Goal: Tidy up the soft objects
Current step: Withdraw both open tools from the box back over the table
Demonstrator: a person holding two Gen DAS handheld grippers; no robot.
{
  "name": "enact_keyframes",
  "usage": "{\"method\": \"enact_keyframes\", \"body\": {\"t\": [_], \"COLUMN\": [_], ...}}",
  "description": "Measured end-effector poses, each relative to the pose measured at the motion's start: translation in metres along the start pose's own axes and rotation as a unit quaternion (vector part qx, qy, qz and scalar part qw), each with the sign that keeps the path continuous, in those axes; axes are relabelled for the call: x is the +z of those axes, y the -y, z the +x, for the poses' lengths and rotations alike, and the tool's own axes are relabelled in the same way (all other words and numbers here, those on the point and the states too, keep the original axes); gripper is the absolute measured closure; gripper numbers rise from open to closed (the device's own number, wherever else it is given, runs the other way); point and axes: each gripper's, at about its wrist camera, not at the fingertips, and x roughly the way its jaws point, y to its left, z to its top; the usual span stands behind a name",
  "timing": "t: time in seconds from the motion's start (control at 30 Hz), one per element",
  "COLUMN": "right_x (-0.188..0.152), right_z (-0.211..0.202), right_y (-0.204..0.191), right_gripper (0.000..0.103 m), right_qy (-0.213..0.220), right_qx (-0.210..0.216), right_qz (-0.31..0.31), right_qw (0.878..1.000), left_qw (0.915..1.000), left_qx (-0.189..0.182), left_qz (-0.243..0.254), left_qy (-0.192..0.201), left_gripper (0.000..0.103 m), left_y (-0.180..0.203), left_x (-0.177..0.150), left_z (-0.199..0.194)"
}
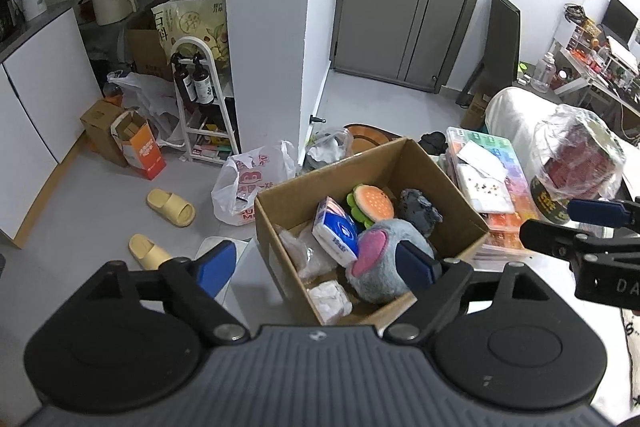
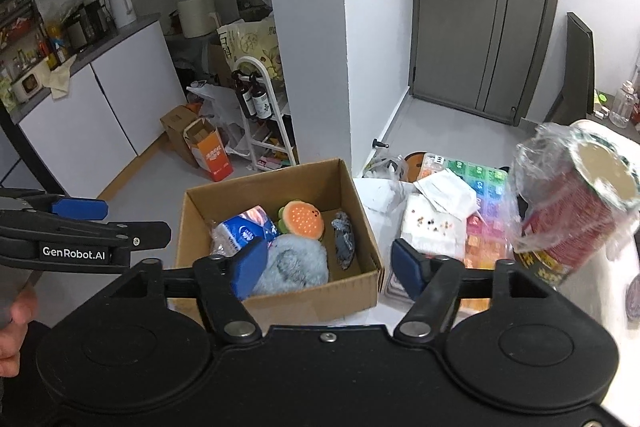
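Note:
An open cardboard box (image 1: 276, 259) (image 2: 280, 183) stands on a white surface. In it lie a grey plush with a pink ear (image 1: 384, 279) (image 2: 296, 267), a burger plush (image 1: 372, 203) (image 2: 304, 219), a dark grey plush (image 1: 418, 211) (image 2: 344, 239), a blue tissue pack (image 1: 336, 231) (image 2: 244, 231) and a white wrapped pack (image 1: 330, 301). My left gripper (image 1: 316, 263) hangs open above the box's left half. My right gripper (image 2: 328, 263) is open above the box's near right corner. Neither touches the grey plush below. Each gripper also shows in the other's view: the right gripper (image 1: 560, 223), the left gripper (image 2: 100, 223).
Right of the box lie a colourful compartment case (image 1: 504, 187) (image 2: 480, 187) with papers on it and a plastic-wrapped red cup (image 1: 576, 155) (image 2: 572, 203). On the floor to the left are yellow slippers (image 1: 170, 207), a shopping bag (image 1: 252, 187) and a white rack (image 1: 200, 107). A hand (image 2: 12, 327) shows at the lower left.

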Motion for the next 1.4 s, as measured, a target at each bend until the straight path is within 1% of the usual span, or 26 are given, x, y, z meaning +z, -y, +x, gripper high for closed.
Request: {"method": "enact_keyframes", "body": {"t": [0.13,0.2,0.23,0.3,0.37,0.73,0.9,1.0,1.1,1.27,1.4], "right_x": [-0.003,-0.004,-0.005,-0.009,-0.012,-0.025,-0.032,-0.036,-0.043,-0.055,-0.064], "right_z": [-0.016,-0.025,-0.029,-0.038,-0.048,-0.090,-0.111,-0.123,-0.132,-0.145,-0.159], "right_y": [-0.001,0.000,0.000,-0.001,0.000,0.010,0.008,0.007,0.004,-0.003,-0.012], "right_gripper": [0.021,0.014,0.012,0.004,0.000,0.000,0.000,0.000,0.000,0.000,0.000], "right_qy": [0.005,0.005,0.006,0.009,0.009,0.006,0.013,0.020,0.024,0.020,0.033], "right_qx": [0.004,0.002,-0.001,-0.006,-0.012,-0.019,-0.026,-0.038,-0.046,-0.047,-0.056], "right_qz": [0.010,0.014,0.016,0.016,0.021,0.083,0.092,0.104,0.108,0.108,0.105], "right_qw": [1.000,1.000,1.000,1.000,1.000,0.996,0.995,0.994,0.993,0.993,0.992], "left_qw": [0.9999,0.9998,0.9998,0.9997,0.9996,0.9985,0.9981,0.9977,0.9975,0.9973,0.9969], "left_qx": [-0.005,-0.008,-0.009,-0.010,-0.012,-0.011,-0.016,-0.020,-0.022,-0.034,-0.030], "left_qz": [0.010,0.014,0.016,0.017,0.018,0.030,0.027,0.028,0.032,0.034,0.044], "left_qy": [0.006,0.009,0.010,0.013,0.017,0.044,0.053,0.059,0.059,0.055,0.058], "left_gripper": [0.010,0.009,0.008,0.003,0.001,0.000,0.000,0.000,0.000,0.000,0.000], "left_y": [0.005,0.008,0.010,0.012,0.013,0.018,0.017,0.018,0.019,0.021,0.026], "left_x": [-0.002,-0.002,-0.003,-0.005,-0.007,-0.018,-0.027,-0.034,-0.041,-0.055,-0.066], "left_z": [-0.016,-0.024,-0.028,-0.037,-0.045,-0.092,-0.109,-0.119,-0.128,-0.139,-0.150]}}
